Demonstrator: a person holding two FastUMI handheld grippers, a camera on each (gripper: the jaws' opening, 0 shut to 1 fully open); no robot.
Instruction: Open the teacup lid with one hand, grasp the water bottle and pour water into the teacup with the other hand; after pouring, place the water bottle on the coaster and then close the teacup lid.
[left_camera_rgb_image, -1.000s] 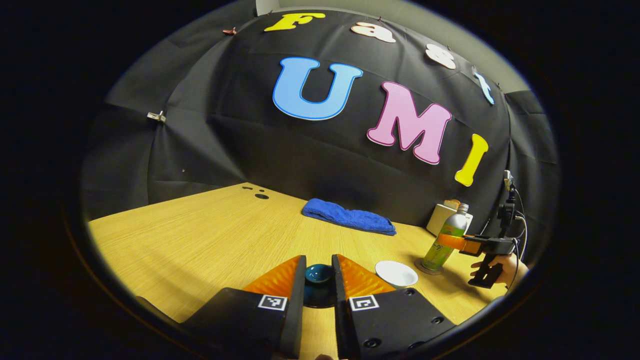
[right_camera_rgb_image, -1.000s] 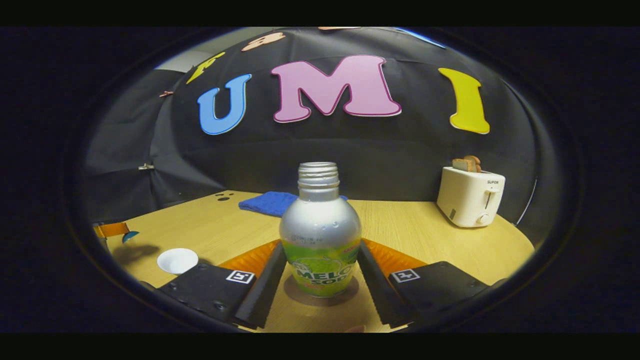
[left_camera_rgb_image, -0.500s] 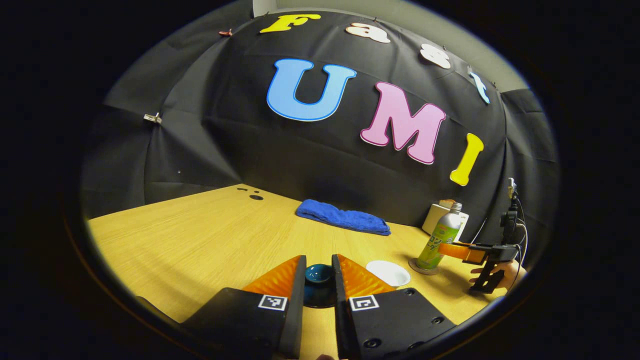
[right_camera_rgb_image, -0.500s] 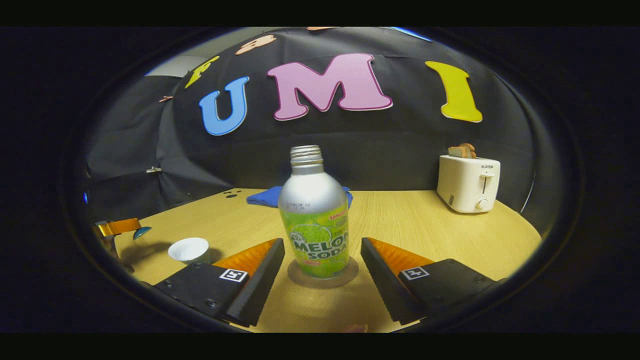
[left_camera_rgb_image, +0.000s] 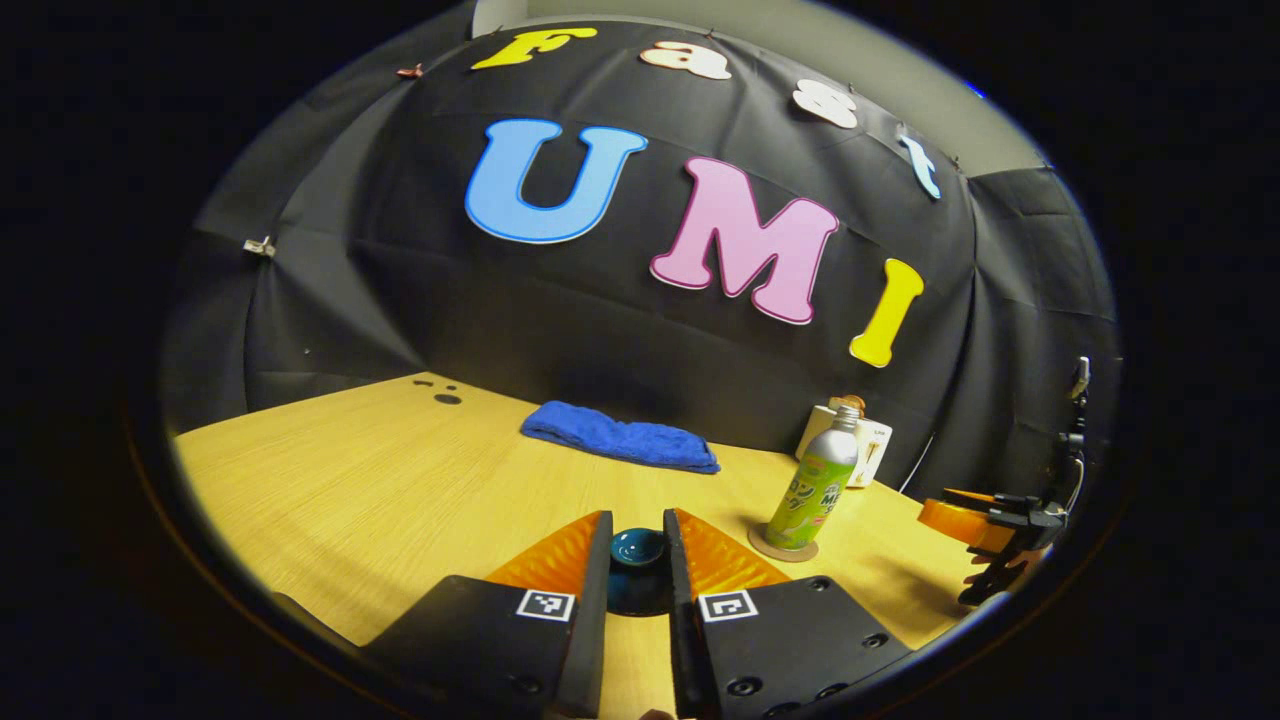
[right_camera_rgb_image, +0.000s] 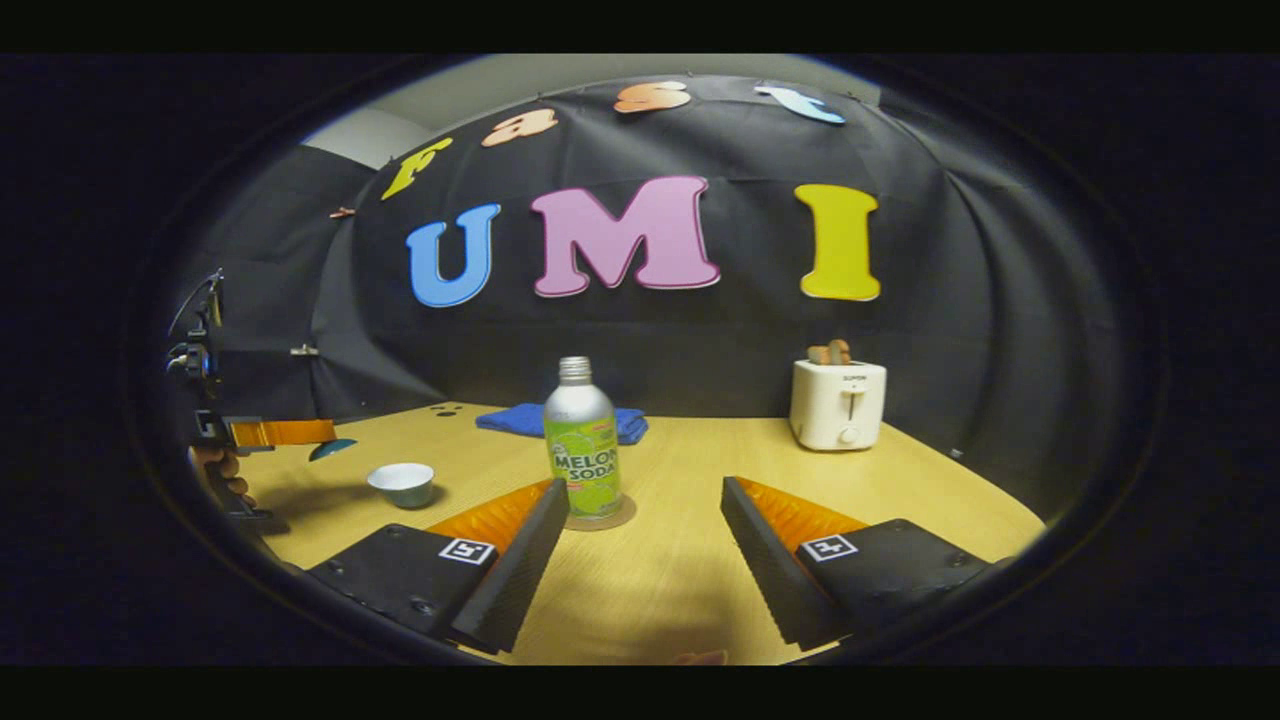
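Left gripper view
- Left gripper (left_camera_rgb_image: 638, 560): I am pinching the lid (left_camera_rgb_image: 637, 548) by its knob; both fingers are pressing on it, jaws narrow.
- Lid: it is hanging above the table (left_camera_rgb_image: 400, 480), well clear of the wood, judging by the dark patch under it.
- Bottle (left_camera_rgb_image: 815, 490): it is standing upright on the coaster (left_camera_rgb_image: 783, 546), to the right of my fingers, uncapped.
- Right gripper (left_camera_rgb_image: 985, 520): it is showing at the far right edge, apart from the bottle, with a hand (left_camera_rgb_image: 1000, 580) under it.
- Background: towel (left_camera_rgb_image: 620, 440) is lying by the wall; toaster (left_camera_rgb_image: 875, 450) is standing behind the bottle.

Right gripper view
- Right gripper (right_camera_rgb_image: 640, 545): I am holding it wide and empty, the bottle (right_camera_rgb_image: 582, 450) standing beyond the fingertips, touching neither.
- Cup (right_camera_rgb_image: 401, 483): it is sitting open on the table, left of the bottle.
- Left gripper (right_camera_rgb_image: 300, 435): it is carrying the lid (right_camera_rgb_image: 332, 449) up and left of the cup.

Risks
- Lid slip: the knob is small and round; I am guessing a loose pinch would be dropping it onto the cup rim.
- Off-centre seat: coming down tilted could be tipping the cup and spilling.
- Bottle knock: swinging the right gripper could be toppling the open bottle.
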